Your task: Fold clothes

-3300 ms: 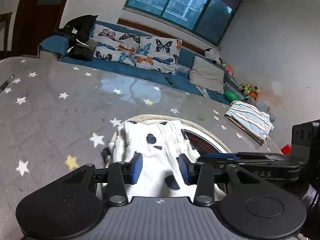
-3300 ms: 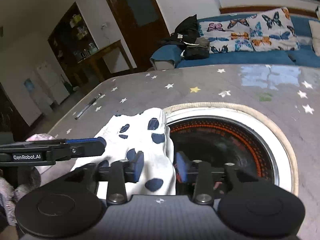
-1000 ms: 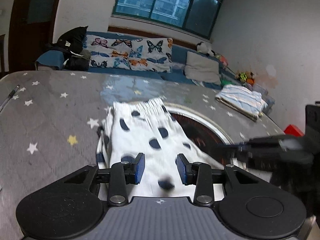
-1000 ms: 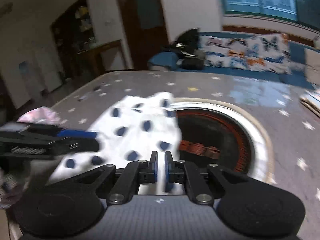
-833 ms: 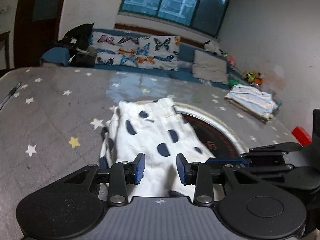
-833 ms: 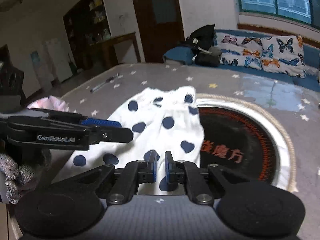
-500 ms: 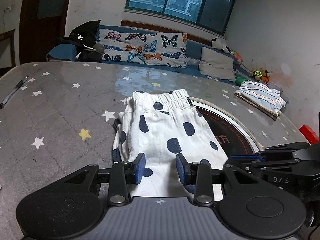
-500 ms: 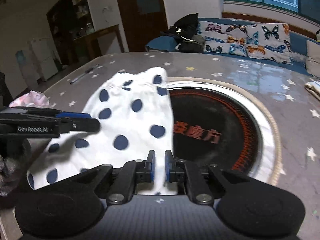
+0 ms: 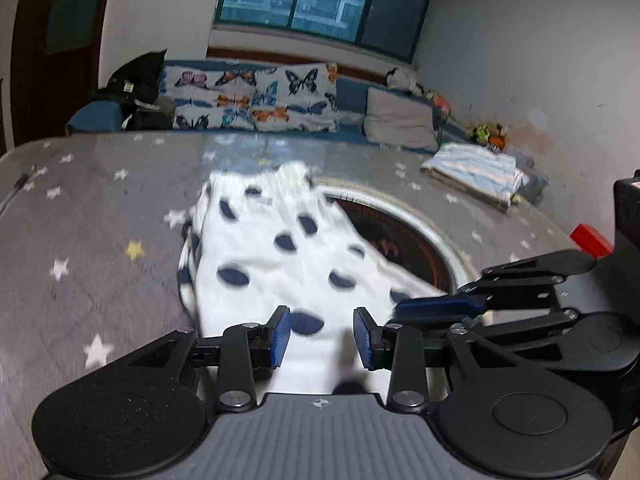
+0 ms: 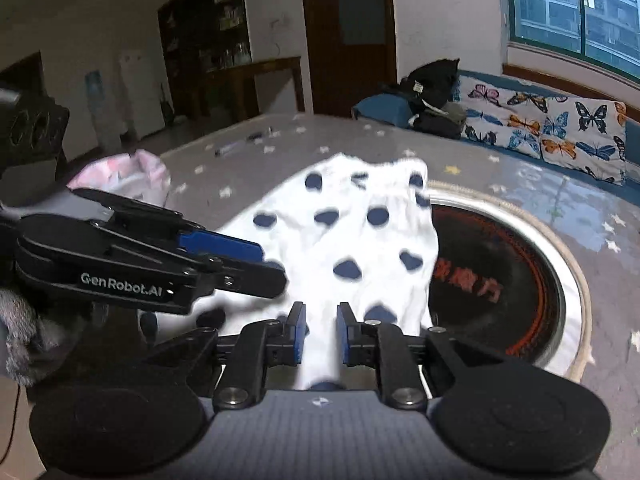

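Note:
White shorts with dark blue dots lie on the grey star-patterned table, waistband far, partly over the round cooktop. My left gripper is open, its blue pads either side of the near hem. My right gripper is open with a narrow gap, the cloth's near edge between its pads. Each gripper shows in the other's view, the right one to the right, the left one to the left.
A folded striped garment lies at the table's far right. A pink garment is bunched at the left edge. A pen lies far left. A sofa with butterfly cushions stands behind the table.
The right gripper, shut on the shorts half a second ago, has opened slightly. Both grippers have drawn back toward the near hem; the shorts now lie spread out lengthwise.

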### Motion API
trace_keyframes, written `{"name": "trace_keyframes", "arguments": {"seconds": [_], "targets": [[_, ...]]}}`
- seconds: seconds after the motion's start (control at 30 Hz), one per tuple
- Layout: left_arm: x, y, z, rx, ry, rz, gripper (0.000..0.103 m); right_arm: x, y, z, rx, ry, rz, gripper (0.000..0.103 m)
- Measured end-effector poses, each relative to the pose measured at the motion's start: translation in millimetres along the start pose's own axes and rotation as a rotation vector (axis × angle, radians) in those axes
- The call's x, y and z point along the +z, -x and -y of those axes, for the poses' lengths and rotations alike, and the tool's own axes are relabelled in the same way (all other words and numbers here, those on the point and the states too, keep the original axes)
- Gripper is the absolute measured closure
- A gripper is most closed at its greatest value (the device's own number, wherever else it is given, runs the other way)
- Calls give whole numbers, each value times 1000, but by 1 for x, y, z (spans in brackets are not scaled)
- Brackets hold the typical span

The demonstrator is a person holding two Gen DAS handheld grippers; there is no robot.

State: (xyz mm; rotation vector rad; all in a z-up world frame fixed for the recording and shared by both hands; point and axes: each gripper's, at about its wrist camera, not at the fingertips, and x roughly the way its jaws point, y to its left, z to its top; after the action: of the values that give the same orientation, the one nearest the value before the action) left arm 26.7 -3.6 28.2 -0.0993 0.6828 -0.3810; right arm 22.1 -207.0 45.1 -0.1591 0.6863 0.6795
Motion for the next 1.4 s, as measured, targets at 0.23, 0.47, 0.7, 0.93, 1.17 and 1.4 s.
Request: {"name": "trace_keyframes", "arguments": {"seconds": [0.23, 0.47, 0.7, 0.93, 1.17, 1.4], "targets": [[-9, 4, -11, 20, 36, -9, 66, -19, 21, 29, -94, -68, -20, 83], [-9, 24, 1, -16, 33, 28, 65, -23, 55, 26, -94, -51, 45, 79], [-24, 28, 10, -11, 14, -2, 65, -29, 48, -4, 9, 15, 37, 79], [-35, 26, -2, 16, 33, -20, 65, -42, 49, 15, -21, -57, -6, 79], [-34, 33, 1, 15, 30, -7, 65, -36, 63, 14, -37, -25, 14, 75], [-39, 45, 6, 20, 26, 7, 65, -19, 45, -17, 31, 68, 47, 69]]}}
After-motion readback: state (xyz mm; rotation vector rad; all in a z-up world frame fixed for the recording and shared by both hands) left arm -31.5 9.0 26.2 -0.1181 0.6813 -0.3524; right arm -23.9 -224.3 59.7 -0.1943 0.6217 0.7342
